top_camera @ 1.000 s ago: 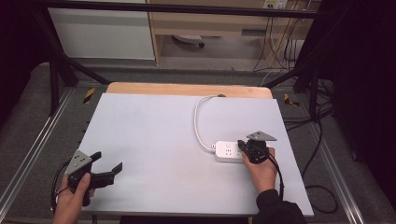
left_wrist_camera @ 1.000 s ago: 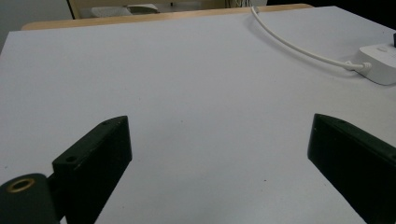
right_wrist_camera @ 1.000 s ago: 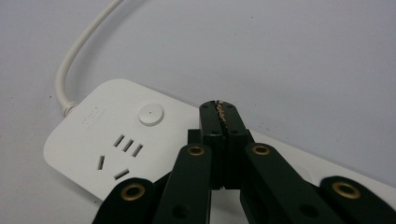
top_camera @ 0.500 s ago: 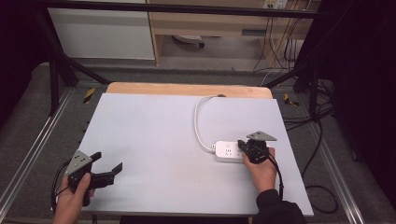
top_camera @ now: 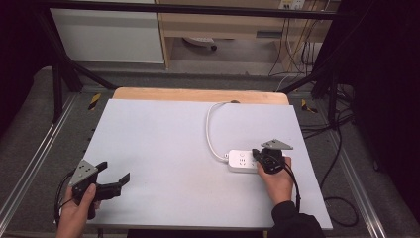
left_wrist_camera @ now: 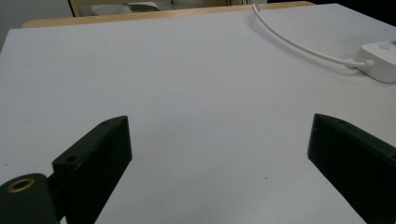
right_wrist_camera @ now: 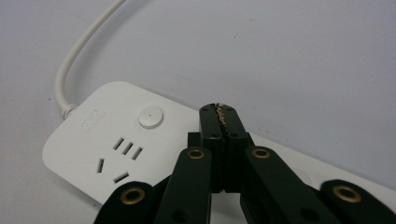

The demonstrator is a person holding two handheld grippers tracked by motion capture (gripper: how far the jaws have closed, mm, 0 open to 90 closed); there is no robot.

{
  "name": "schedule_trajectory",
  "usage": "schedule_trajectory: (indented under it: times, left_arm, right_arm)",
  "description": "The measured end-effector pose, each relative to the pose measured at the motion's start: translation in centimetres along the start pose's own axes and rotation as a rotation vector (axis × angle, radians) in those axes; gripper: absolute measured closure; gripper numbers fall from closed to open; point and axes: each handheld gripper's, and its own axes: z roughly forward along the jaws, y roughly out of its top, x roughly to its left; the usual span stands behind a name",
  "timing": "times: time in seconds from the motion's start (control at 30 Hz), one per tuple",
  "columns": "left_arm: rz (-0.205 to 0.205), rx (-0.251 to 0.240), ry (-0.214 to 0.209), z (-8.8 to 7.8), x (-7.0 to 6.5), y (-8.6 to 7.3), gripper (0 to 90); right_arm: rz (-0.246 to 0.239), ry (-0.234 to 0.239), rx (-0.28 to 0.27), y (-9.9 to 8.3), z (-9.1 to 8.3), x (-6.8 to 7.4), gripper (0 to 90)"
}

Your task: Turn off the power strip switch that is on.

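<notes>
Right gripper (top_camera: 259, 157): jaws pressed together with nothing between them, tips meeting over the top face of the power strip (top_camera: 246, 162). In the right gripper view (right_wrist_camera: 218, 119) the closed tips sit above the strip (right_wrist_camera: 116, 140), just to the right of its round button (right_wrist_camera: 151, 117) and socket slots (right_wrist_camera: 122, 151); contact with the strip's surface cannot be told. The hand (top_camera: 277, 181) holding this gripper rests on the desk (top_camera: 163, 148) just behind the strip, toward the near edge.

Power strip: white, lying flat on the desk's right half, near the right edge and about midway between far and near edges. Its white cord (top_camera: 210, 130) leaves the left end, curves toward the far edge and runs off the desk there.

Left gripper (top_camera: 115, 179): jaws spread wide, nothing between them, held at the near left corner of the desk by the left hand (top_camera: 75, 210). In the left gripper view (left_wrist_camera: 219, 149) the two jaws frame bare desk surface (left_wrist_camera: 187, 84); the strip (left_wrist_camera: 380, 60) and cord (left_wrist_camera: 299, 44) lie well apart from it, at upper right.
</notes>
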Motion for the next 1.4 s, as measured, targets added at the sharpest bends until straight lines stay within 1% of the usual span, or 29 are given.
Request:
schedule_trajectory:
  times: [0.43,0.53,0.63,0.73,0.87,0.97,1.03,1.3,1.4]
  left_arm:
    - [0.001,0.003,0.001,0.0,0.03,-0.01,6.3]
    - [0.0,0.003,0.001,0.01,0.01,-0.02,6.3]
    - [0.001,0.003,0.001,0.0,0.03,-0.02,6.3]
    - [-0.001,0.003,0.001,-0.01,0.04,-0.03,6.4]
    - [0.001,0.003,0.001,-0.02,0.04,-0.02,6.4]
    - [0.0,0.003,0.0,-0.02,0.05,-0.02,6.4]
    - [-0.001,0.003,0.0,-0.02,0.06,-0.02,6.4]
    - [0.003,0.003,0.0,-0.04,0.05,-0.02,6.3]
    - [0.001,0.004,0.0,-0.01,0.05,-0.03,6.4]
  right_arm:
    - [-0.002,0.0,-0.002,-0.02,0.01,-0.01,90.0]
    - [-0.013,0.007,-0.004,-0.03,0.09,0.2,90.0]
    - [-0.028,-0.008,0.0,0.02,0.11,0.4,90.0]
    - [-0.008,0.012,-0.003,-0.01,0.11,0.11,90.0]
    - [0.009,0.015,-0.004,-0.04,0.09,0.12,90.0]
    - [0.025,0.028,-0.01,-0.12,0.1,-0.12,90.0]
    - [0.028,0.021,-0.011,-0.1,0.07,-0.17,90.0]
    - [0.025,0.025,-0.015,-0.15,0.08,-0.26,90.0]
    - [0.031,0.033,-0.016,-0.19,0.05,-0.37,90.0]
